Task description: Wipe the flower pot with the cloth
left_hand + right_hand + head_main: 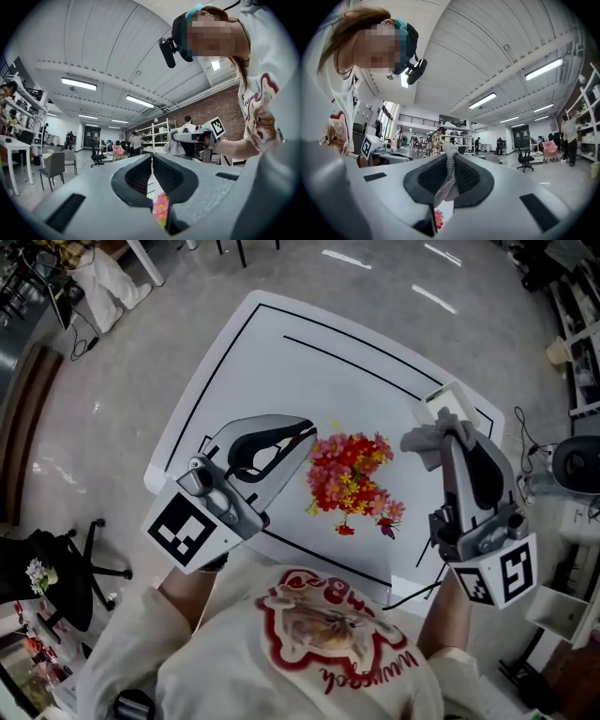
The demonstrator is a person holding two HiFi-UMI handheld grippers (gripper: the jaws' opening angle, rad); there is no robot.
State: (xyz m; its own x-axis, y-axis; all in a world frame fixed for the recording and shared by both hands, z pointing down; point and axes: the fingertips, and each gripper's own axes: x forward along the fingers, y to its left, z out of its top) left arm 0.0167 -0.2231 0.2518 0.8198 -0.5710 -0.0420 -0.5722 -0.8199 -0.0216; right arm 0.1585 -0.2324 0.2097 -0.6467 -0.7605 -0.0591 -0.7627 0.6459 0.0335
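the flower pot (349,482), showing only red and yellow blooms, sits near the table's (281,362) 6 o'clock edge, with bare top open toward 12. at its 9 o'clock is the left gripper (305,435), jaws together and empty; at 3 o'clock the right gripper (445,427) pinches the grey cloth (424,442).

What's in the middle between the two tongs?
A bunch of red and yellow flowers, seen in the head view, between the left tongs and the right tongs holding the cloth.
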